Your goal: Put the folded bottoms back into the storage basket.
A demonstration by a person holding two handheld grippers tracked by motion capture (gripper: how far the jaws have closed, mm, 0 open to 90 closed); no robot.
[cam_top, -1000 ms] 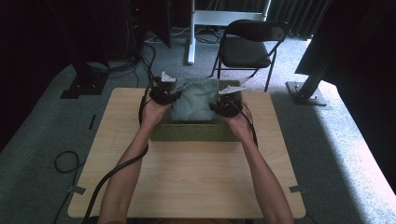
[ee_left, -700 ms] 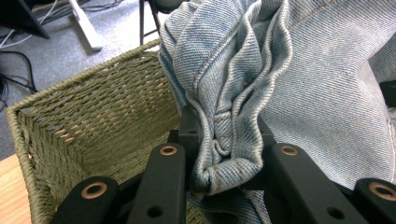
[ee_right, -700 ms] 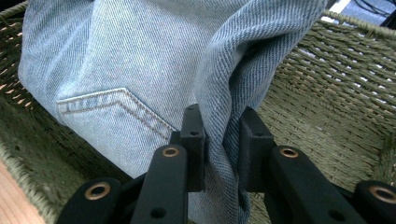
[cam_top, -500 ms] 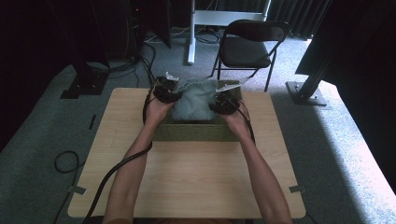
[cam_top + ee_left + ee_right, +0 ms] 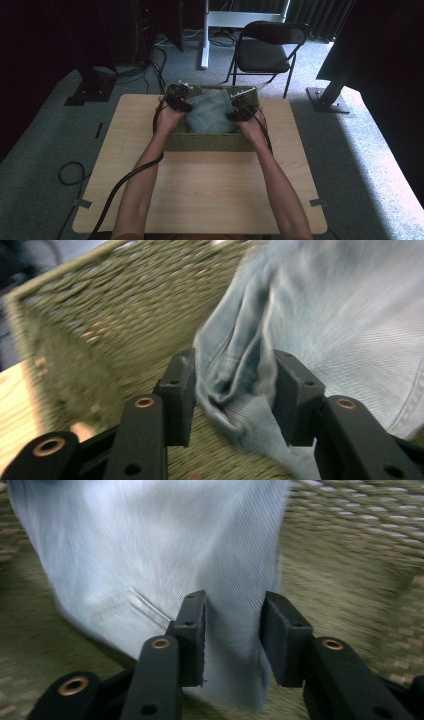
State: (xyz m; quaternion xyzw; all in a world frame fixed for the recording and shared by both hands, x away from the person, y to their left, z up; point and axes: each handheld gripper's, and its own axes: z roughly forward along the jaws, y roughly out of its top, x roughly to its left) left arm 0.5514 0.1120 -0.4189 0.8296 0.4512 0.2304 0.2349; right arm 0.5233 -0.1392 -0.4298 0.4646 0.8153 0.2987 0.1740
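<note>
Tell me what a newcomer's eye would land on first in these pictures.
First, the pale blue denim garment bunched inside the woven basket at the far middle of the wooden table. Next, the left gripper and right gripper at its two sides: their jaws have just been opening, with folds of denim between them. Behind the table stands a black folding chair.

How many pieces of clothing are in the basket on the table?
1: a folded pale blue denim garment lying in the olive woven rectangular basket at the table's far edge. More could be hidden beneath it.
</note>
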